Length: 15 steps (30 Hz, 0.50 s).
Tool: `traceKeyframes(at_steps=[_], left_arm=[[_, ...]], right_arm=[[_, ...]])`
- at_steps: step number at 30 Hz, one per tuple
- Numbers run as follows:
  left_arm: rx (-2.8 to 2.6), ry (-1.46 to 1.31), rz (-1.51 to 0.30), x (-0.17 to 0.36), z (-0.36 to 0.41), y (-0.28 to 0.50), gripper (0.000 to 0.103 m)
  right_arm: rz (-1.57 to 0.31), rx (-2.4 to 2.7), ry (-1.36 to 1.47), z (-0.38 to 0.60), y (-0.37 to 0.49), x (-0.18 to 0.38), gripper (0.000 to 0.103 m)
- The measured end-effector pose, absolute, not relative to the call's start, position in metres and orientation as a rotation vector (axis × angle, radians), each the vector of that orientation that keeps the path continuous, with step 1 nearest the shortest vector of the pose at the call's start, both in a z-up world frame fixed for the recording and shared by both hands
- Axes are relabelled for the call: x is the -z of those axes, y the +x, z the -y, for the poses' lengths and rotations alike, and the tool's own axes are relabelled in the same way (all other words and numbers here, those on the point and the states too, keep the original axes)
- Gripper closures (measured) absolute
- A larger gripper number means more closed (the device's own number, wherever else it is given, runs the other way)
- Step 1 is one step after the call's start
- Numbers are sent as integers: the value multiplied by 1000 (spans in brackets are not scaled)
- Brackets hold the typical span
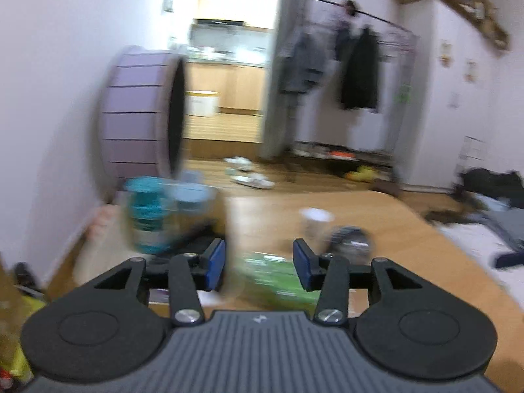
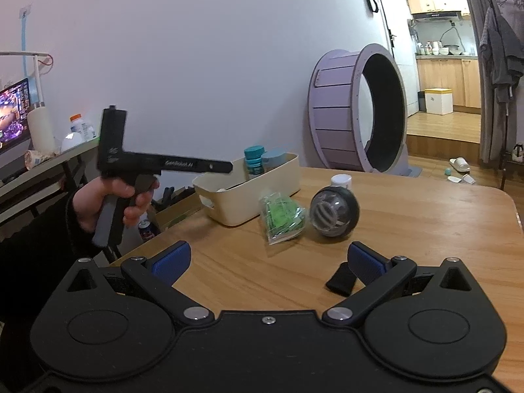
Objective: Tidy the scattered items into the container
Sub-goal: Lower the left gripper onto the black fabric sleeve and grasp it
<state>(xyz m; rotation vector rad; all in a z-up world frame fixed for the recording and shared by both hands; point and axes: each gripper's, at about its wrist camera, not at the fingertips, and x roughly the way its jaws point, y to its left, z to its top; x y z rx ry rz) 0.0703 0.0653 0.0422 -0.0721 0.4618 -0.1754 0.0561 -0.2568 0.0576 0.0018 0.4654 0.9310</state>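
A cream container [image 2: 249,193] stands on the wooden table [image 2: 425,229] with teal-capped bottles [image 2: 254,160] in it. Beside it lie a clear bag of green items [image 2: 281,217], a black and clear ball [image 2: 334,211], a white-capped bottle [image 2: 341,180] and a small black piece [image 2: 340,283]. My right gripper [image 2: 267,262] is open and empty above the near table. My left gripper [image 1: 258,263] is open, with the blurred green bag [image 1: 275,278] just beyond its fingers; the container [image 1: 170,219], ball [image 1: 350,239] and white bottle [image 1: 316,221] show blurred. The left gripper's body [image 2: 157,163] hangs left of the container.
A big purple wheel [image 2: 357,111] stands against the wall behind the table. A desk with a monitor [image 2: 13,114] and bottles is at the left. A clothes rack [image 1: 353,75] and slippers [image 1: 252,180] are on the floor beyond the table.
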Motion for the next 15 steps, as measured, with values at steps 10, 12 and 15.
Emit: traceKeyframes(at_steps=[10,12,15], left_arm=[[431,21,-532,-15,30,63,58],[438,29,-550,-6,43,66,58],[438,39,-578,5,57,75,58]], right_arm=[[-454,-863,18,288,60,-61,0],[-449,-854,23,293,60,-61,0],[-443,-843,31,299,61,-61,0]])
